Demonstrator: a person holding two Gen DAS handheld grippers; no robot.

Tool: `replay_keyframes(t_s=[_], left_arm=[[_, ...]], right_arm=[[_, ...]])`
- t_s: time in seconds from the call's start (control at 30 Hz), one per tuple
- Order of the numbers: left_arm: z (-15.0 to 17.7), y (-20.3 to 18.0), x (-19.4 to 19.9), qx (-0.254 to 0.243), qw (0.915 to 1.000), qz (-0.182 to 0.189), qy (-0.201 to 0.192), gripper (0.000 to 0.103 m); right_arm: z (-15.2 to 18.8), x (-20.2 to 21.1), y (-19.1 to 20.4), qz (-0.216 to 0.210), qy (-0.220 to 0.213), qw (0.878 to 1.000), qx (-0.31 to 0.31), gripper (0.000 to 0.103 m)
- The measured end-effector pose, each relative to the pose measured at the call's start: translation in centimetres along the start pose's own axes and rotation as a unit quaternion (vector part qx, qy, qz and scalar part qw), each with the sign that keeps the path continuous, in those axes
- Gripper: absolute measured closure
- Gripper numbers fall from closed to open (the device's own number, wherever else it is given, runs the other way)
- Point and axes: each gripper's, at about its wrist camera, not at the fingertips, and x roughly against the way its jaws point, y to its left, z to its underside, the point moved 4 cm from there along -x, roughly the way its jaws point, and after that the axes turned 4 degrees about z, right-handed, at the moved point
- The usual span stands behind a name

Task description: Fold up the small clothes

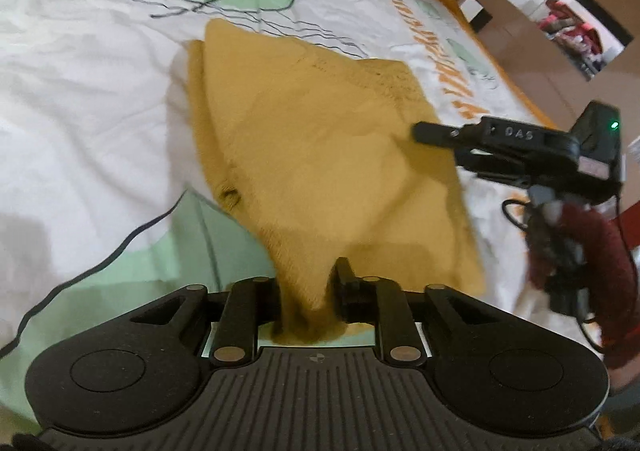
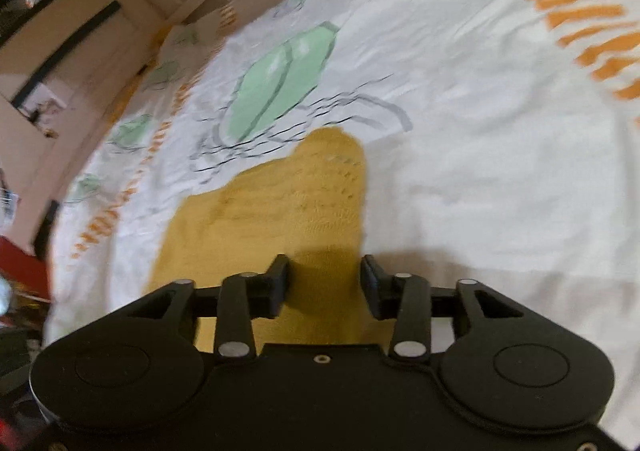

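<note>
A mustard-yellow knit garment [image 1: 320, 139] lies partly folded on a white printed bedsheet [image 1: 80, 91]. My left gripper [image 1: 306, 291] is shut on the garment's near corner, which bunches up between the fingers. My right gripper [image 1: 420, 131] reaches in from the right over the garment's right edge in the left wrist view. In the right wrist view the right gripper [image 2: 324, 283] is open, its fingers apart just above the garment [image 2: 288, 211], with nothing held.
The bedsheet [image 2: 480, 131] has green shapes, black scribbled lines and an orange border. Beyond the bed's edge stand beige walls and shelving [image 1: 560, 23]. A red object [image 2: 16, 263] sits at the left past the bed.
</note>
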Motion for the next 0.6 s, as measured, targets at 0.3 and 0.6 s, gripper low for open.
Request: replay_keyframes(t_s=[0.3,0.6], left_arm=[[1.4,-1.6,1.9,-0.052,0.9955,-0.065,-0.046,0.078],[-0.4,-4.5,6.4,-0.113,0.9822,-0.079,-0.127,0.077]], right_arm=[[1.5,1.2,-0.7,0.061,-0.049,0.996,0.040,0.038],[1.3,3.9,-0.4,0.057,-0.101,0.992,0.054,0.029]])
